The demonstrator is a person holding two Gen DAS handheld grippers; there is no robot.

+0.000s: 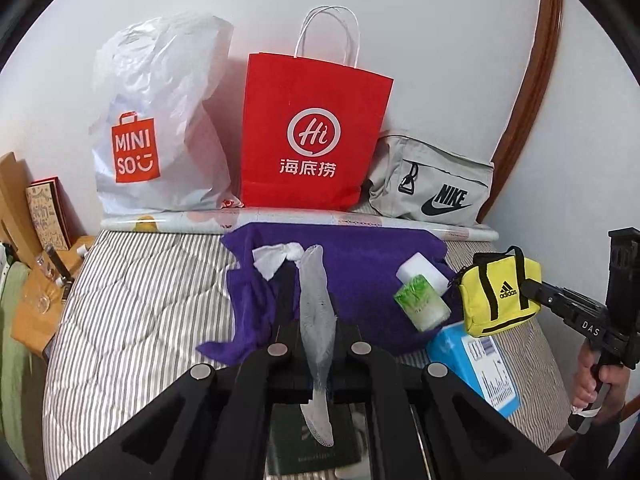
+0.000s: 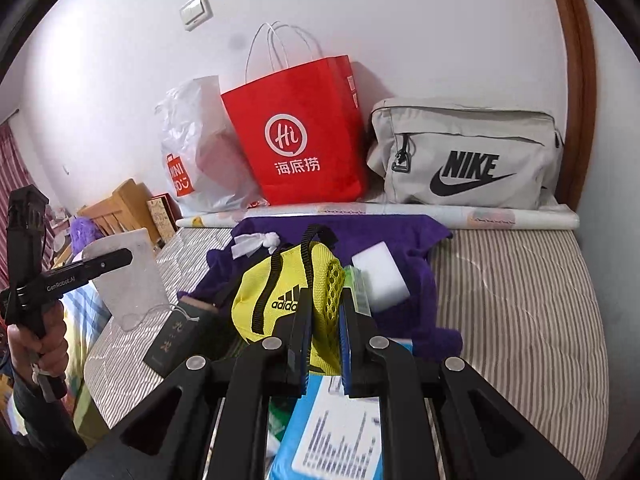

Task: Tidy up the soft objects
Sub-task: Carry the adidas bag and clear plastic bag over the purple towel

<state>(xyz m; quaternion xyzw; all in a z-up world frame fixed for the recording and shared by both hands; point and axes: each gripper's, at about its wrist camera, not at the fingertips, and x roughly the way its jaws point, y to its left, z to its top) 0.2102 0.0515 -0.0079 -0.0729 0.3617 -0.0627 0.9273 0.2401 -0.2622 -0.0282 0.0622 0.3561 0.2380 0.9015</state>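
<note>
Wall: plain white (image 2: 400, 20), smooth, with a faint grey smudge (image 2: 237, 43) above the bags.
Switch: white rocker plate (image 2: 196, 11) high on the wall, tilted by the lens.
Door frame: curved brown wooden trim (image 1: 532, 80) at the right edge, running down behind the bed.
Bed: mattress under a grey-and-white striped quilted cover (image 2: 520, 300), pushed against the wall.
Bedside furniture: light wooden unit (image 2: 120, 204) at the left, cluttered; small glass items on a wooden surface (image 1: 44, 300) beside the bed.
Curtain: red patterned fabric (image 2: 10, 160) at the far left.
Light: even, soft, with gentle shadows on the wall.
</note>
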